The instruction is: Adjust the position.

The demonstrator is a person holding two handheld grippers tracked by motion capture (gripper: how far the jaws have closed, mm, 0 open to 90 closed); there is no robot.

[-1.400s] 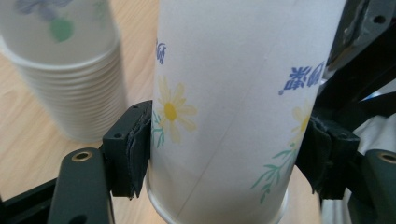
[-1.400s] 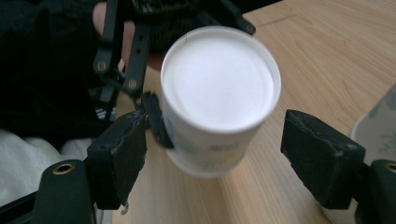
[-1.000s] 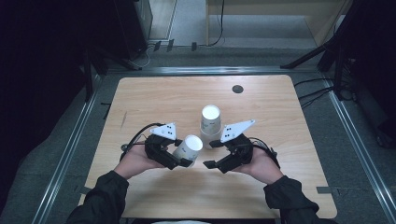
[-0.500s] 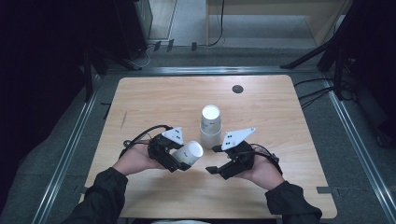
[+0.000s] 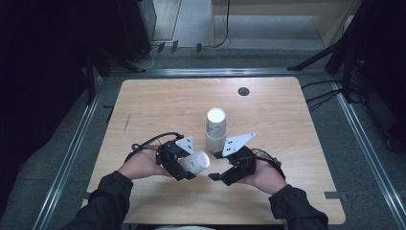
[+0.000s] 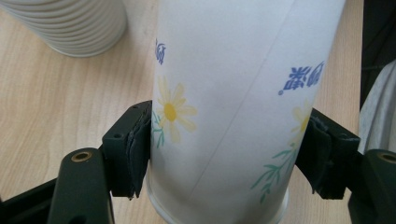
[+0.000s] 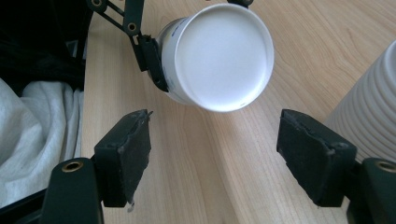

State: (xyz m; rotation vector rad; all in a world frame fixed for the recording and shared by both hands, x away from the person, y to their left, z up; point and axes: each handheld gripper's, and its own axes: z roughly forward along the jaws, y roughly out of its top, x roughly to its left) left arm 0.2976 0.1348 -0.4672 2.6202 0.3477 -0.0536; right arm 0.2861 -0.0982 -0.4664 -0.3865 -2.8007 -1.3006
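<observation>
left gripper (image 5: 187, 168) clamped on paper cup (image 5: 195, 162), right gripper (image 5: 216, 166) wide apart, holding nothing

cup stack (image 6: 70, 23) cut off at top edge — paper cup's (image 6: 233, 116) base out of frame

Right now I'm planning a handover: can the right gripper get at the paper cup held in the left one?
Probably yes: the right gripper is open, facing the paper cup, with bare table between them.
</observation>
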